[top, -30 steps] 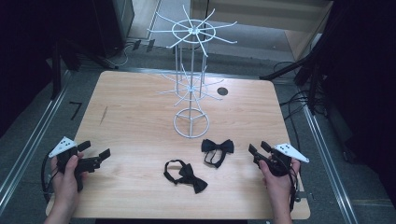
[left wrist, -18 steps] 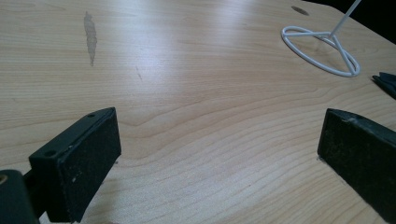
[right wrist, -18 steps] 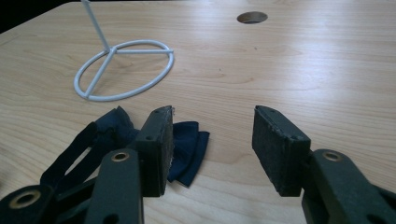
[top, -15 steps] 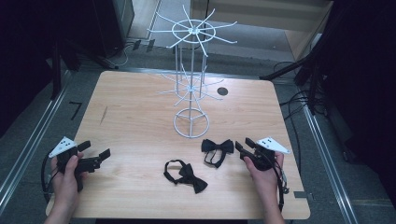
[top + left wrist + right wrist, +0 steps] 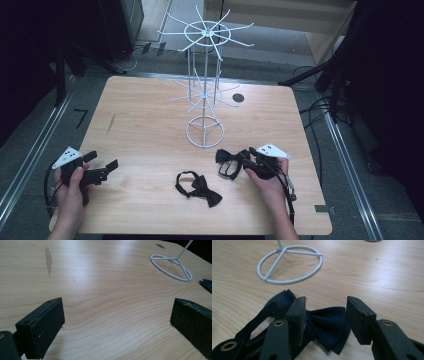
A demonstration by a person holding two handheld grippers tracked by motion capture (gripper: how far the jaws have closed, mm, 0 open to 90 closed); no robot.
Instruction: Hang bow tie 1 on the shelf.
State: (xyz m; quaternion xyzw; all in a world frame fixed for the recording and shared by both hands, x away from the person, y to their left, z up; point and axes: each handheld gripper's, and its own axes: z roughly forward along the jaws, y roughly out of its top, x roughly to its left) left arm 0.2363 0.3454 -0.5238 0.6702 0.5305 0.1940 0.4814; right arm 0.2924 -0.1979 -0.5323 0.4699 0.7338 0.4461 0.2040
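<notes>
- The work in hand looked like hanging bow ties on the white wire rack (image 5: 205,95); judged from the layout, it had barely begun.
- Both ties lay flat on the table (image 5: 140,125), and none hung on the rack's arms.
- The near tie (image 5: 200,186) lay in the middle of the front edge, between the two hands and untouched.
- The far tie (image 5: 229,162) lay just in front of the rack's ring base (image 5: 289,265), at the tip of the right gripper (image 5: 246,159).
- In the right gripper view, the right gripper (image 5: 325,315) had its jaws apart, one on either side of the tie's (image 5: 324,325) knot and wing. The pads stood clear of the cloth on at least one side, so nothing was gripped yet.
- The left gripper (image 5: 100,167) was held low over the table's front left, well apart from both ties. Its jaws stood wide apart with only bare wood between them (image 5: 117,322).
- Done so far, by my reading: the right gripper was lined up on the far tie.
- Left to do: close on that tie, lift it, hook its strap over a rack arm, then do the same with the near tie.
- The strap loop (image 5: 254,325) lay beside the left-hand jaw and could snag if the grip closed off-centre.
</notes>
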